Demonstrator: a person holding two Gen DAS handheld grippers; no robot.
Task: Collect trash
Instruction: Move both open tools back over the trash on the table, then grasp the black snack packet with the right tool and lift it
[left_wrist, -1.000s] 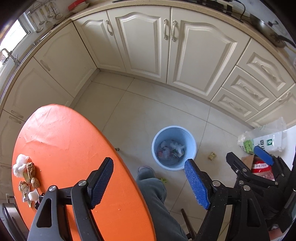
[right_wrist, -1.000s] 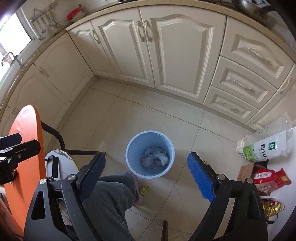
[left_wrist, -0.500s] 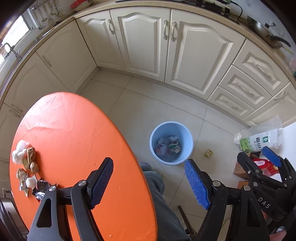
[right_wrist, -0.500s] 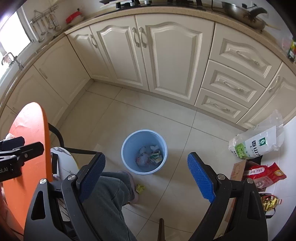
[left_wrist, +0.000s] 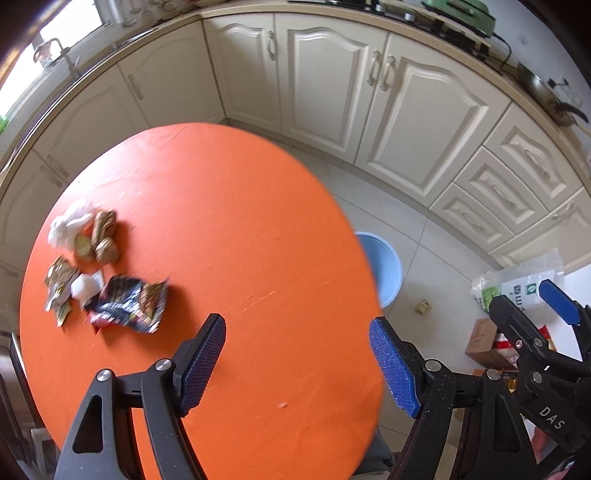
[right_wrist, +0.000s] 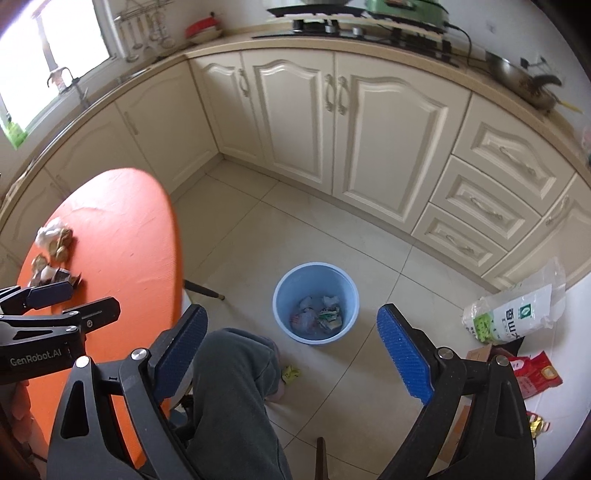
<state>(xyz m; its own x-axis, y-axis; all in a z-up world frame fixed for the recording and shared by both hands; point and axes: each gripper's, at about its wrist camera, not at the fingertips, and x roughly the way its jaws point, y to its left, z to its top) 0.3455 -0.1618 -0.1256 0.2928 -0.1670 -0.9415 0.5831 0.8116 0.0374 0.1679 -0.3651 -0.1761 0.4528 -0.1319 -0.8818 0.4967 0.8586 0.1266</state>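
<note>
The left claw (left_wrist: 297, 360) hangs over the near part of the round orange table (left_wrist: 240, 221), its two blue pads spread wide with nothing between them. The right claw (right_wrist: 291, 354) is spread just as wide and empty, above the floor; below it a person's knee (right_wrist: 236, 369) in grey trousers fills the gap, the foot partly hidden behind it. In each wrist view the other claw shows at the edge, cut off by the frame.

One scrap of yellow paper (right_wrist: 291, 372) lies on the floor tiles just beside the foot, and in the left wrist view one small yellowish scrap (left_wrist: 423, 306) lies on the tiles beyond the table's edge; whether they are the same piece I cannot tell.

On the table, well apart from the left claw toward the far left side, sits one loose heap of trash (left_wrist: 99, 269): one crumpled dark snack wrapper (left_wrist: 129, 304), one smaller torn packet (left_wrist: 59, 286), two white tissue wads and three brownish lumps. Motion blur softens them, so what the lumps are is hard to make out.

One blue bin (right_wrist: 316, 302) stands on the floor beyond the knee, holding crumpled wrappers and paper too tangled to count. In the left wrist view the table hides most of it.

Right of the bin, by the wall, are one white sack (right_wrist: 517, 314) with green print, one red packet and a cardboard box, partly covered by the claw's frame. Cream cabinets (right_wrist: 351, 129) close the far side.
</note>
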